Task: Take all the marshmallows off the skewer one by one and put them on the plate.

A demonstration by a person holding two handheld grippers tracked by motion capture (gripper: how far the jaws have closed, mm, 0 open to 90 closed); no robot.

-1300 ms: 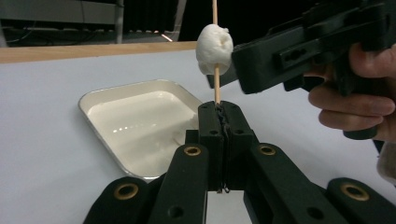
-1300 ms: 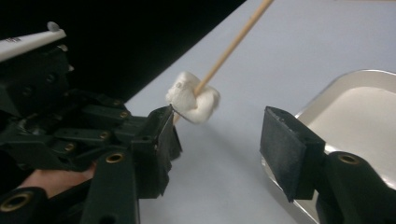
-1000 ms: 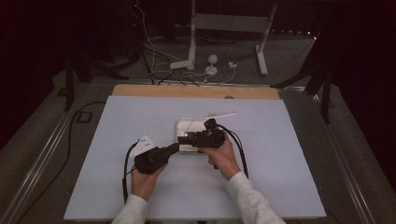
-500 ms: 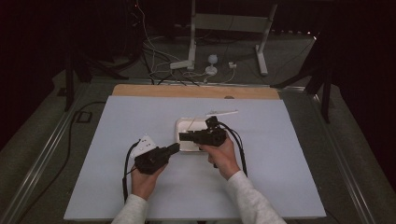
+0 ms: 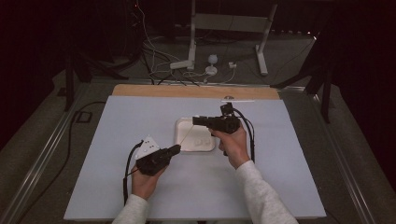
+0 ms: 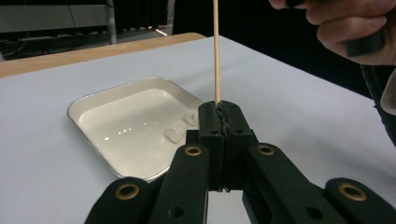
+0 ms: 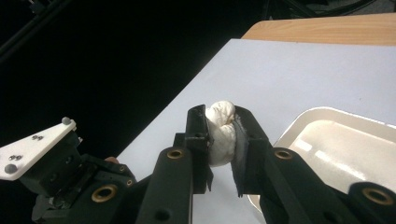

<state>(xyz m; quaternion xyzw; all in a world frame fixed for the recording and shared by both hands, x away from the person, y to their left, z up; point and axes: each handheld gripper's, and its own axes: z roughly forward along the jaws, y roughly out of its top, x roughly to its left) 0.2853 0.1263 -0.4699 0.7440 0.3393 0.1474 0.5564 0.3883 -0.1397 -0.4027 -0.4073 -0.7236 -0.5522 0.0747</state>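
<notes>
My left gripper (image 5: 175, 149) (image 6: 219, 109) is shut on the lower end of a thin wooden skewer (image 6: 216, 46), which slants up over the white tray (image 5: 183, 126) (image 6: 88, 105). My right gripper (image 5: 196, 121) (image 7: 220, 119) hovers above the tray's far left part, near the skewer's upper end (image 5: 186, 136). It is shut on a soft white lump (image 7: 219, 137) that bulges between the jaws. Two more white pieces (image 5: 201, 140) (image 6: 180, 130) lie in the tray.
The tray sits mid-table on a pale blue-grey mat (image 5: 116, 130) with a wooden strip (image 5: 154, 91) along the far edge. Beyond the table are cables and a stand's metal legs (image 5: 191, 46) on the floor. The left gripper's body (image 7: 51, 163) sits low left in the right gripper view.
My right gripper has lifted up and away from the tray's near edge with the white lump. The left gripper and skewer have barely moved.
</notes>
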